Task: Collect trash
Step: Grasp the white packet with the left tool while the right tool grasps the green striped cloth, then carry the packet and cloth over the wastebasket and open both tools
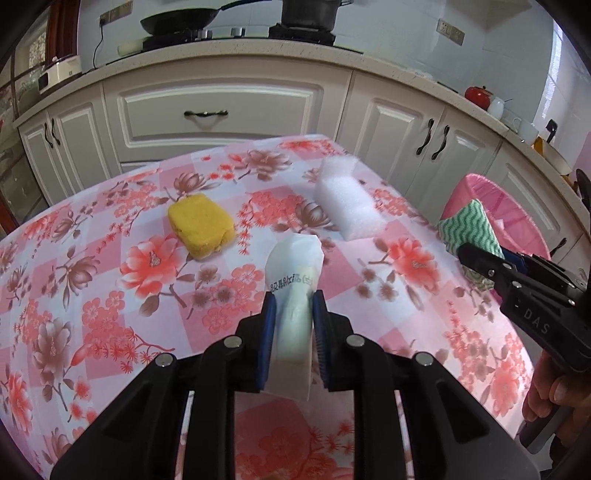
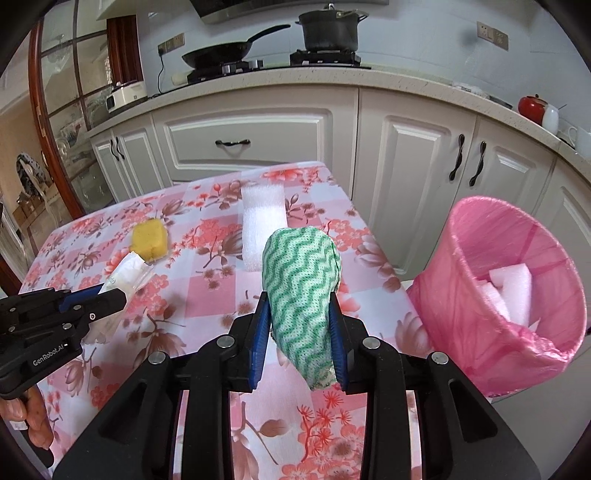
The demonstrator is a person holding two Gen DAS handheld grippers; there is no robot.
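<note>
My left gripper (image 1: 294,301) is shut on a white paper wrapper (image 1: 293,280) with black print, held above the floral tablecloth (image 1: 110,295). It also shows in the right wrist view (image 2: 110,293) with the wrapper (image 2: 125,273). My right gripper (image 2: 299,306) is shut on a green-and-white wavy cloth (image 2: 299,280), over the table's right side. In the left wrist view the right gripper (image 1: 476,260) holds the cloth (image 1: 469,225). A yellow sponge (image 1: 201,225) and a white foam block (image 1: 349,203) lie on the table. A pink-lined trash bin (image 2: 498,288) stands to the right, with white foam pieces (image 2: 509,291) inside.
White kitchen cabinets (image 2: 251,140) stand just behind the table. A wok (image 2: 221,55) and a pot (image 2: 328,29) sit on the stove. A red kettle (image 2: 532,109) is on the counter at right. The table's right edge borders the bin.
</note>
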